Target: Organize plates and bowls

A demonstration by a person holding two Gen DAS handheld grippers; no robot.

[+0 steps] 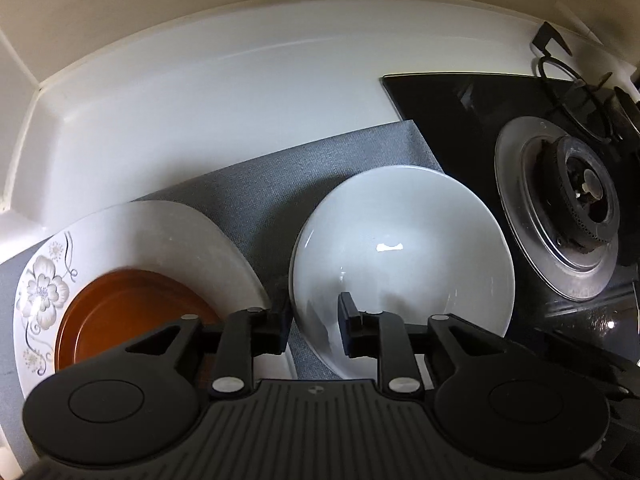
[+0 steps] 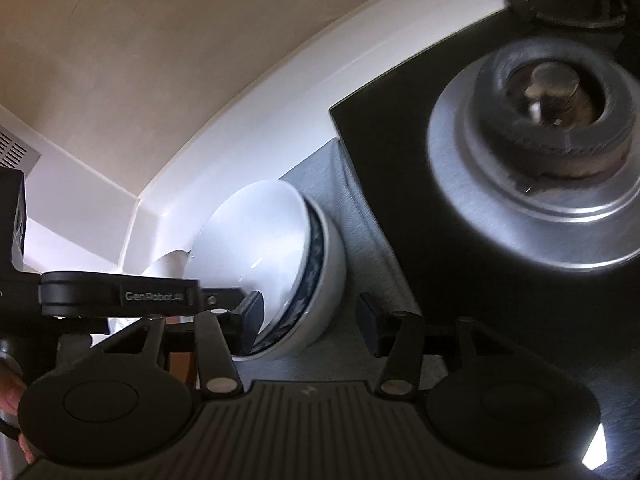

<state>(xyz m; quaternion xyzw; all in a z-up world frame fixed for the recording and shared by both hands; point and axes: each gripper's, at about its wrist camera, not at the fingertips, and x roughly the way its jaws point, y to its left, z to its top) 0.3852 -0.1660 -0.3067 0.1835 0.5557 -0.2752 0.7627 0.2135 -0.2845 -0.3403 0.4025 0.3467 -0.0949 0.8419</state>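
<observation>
A white bowl [image 1: 404, 256] stands on a grey mat [image 1: 280, 184]. My left gripper [image 1: 314, 326] is open, with the bowl's left rim between its fingers, one finger inside and one outside. Left of it, an orange-brown plate [image 1: 120, 312] lies on a white floral plate [image 1: 160, 236]. In the right wrist view the white bowl [image 2: 256, 236] sits nested in a blue-patterned bowl [image 2: 324, 276]. My right gripper [image 2: 310, 320] is open around the right side of these bowls, its left finger at the inner bowl's rim.
A black glass stove [image 1: 460, 120] with a gas burner [image 1: 580, 196] lies right of the mat, and fills the right of the right wrist view [image 2: 532, 152]. A white countertop [image 1: 240, 92] and beige wall run behind. The left gripper's body [image 2: 112, 294] shows at the left.
</observation>
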